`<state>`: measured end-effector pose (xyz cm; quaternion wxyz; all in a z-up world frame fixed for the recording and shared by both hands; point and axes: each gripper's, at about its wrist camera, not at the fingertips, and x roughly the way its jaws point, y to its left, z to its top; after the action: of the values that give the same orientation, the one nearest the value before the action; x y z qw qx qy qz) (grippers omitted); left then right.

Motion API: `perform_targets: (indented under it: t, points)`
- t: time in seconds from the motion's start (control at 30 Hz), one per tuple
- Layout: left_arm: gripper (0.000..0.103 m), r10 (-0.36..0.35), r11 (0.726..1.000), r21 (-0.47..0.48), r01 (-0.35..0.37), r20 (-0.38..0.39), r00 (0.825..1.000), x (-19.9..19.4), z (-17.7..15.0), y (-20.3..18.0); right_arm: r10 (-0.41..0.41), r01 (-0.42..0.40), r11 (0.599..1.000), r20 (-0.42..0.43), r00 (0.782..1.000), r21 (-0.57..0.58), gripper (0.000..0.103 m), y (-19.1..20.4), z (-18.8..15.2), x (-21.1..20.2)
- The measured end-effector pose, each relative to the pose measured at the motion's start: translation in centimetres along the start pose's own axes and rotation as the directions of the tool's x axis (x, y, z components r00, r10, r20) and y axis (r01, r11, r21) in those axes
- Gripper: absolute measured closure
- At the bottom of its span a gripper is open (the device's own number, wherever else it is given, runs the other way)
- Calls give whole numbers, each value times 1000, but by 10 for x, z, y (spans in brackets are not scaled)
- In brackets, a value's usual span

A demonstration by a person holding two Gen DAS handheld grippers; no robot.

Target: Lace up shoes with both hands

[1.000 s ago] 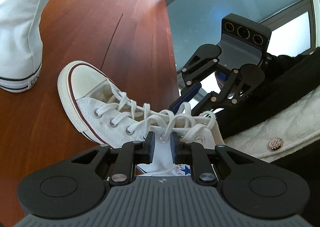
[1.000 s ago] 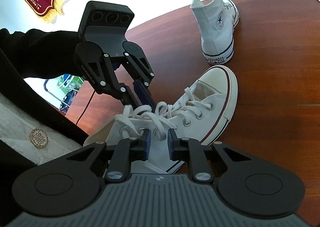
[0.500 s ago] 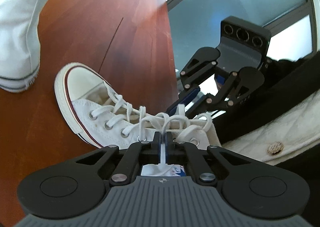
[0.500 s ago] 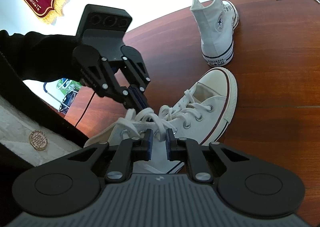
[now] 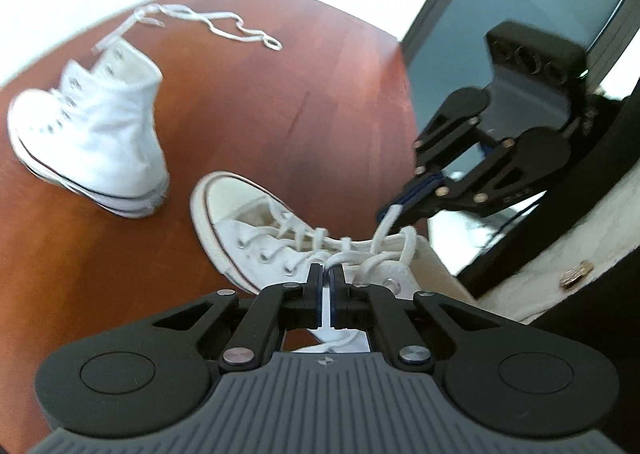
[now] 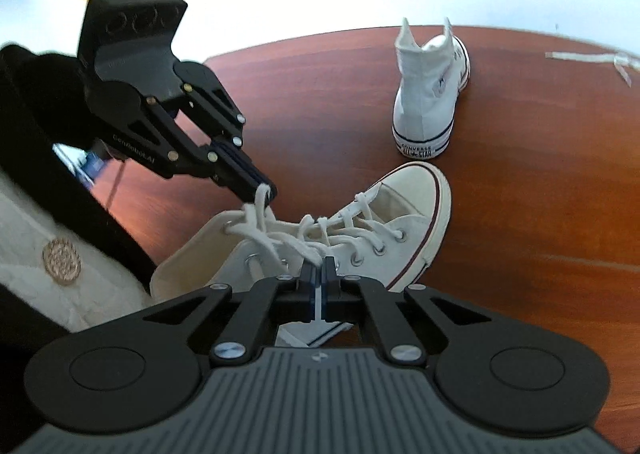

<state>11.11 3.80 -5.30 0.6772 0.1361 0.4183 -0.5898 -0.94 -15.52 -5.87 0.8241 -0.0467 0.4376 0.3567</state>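
Note:
A laced white high-top shoe (image 5: 256,238) lies on its side on the red-brown table, also in the right wrist view (image 6: 384,226). My left gripper (image 5: 327,274) is shut on a loop of its white lace (image 5: 340,257) near the top eyelets; it also shows in the right wrist view (image 6: 266,190). My right gripper (image 6: 319,268) is shut on the other lace loop (image 6: 288,244); in the left wrist view (image 5: 394,210) it pinches a lace strand above the shoe's collar. Both loops are pulled up and apart.
A second white high-top (image 5: 100,134) with no lace stands upright further back, also in the right wrist view (image 6: 430,94). A loose white lace (image 5: 224,26) lies on the table (image 5: 300,86) behind it. The table edge runs along the right.
Both grippers have closed on the lace loops and lifted away from the shoe, pulling the loops taut. The views have swung, with some blur.

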Motion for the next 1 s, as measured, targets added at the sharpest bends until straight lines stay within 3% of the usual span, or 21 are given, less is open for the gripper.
perform_targets:
  t: [0.2,0.37,0.57,0.77,1.0]
  points:
    - [103,95,995,23,-96,64,993,-18,8,-13,-101,102,988,20,995,-114,101,20,5,-12]
    - [103,102,995,19,-103,44,994,-14,6,-9,-155,167,966,76,985,-197,101,36,8,-17]
    - [101,71,997,-19,-71,-3,997,5,4,-5,-167,178,964,75,983,-199,100,34,6,-17]
    - [80,9,995,-97,-11,-16,1000,16,6,2,-162,168,975,49,986,-143,99,27,3,-14]
    - [77,-73,970,-237,63,-35,997,26,3,15,-138,139,988,35,990,-64,98,20,-4,-8]
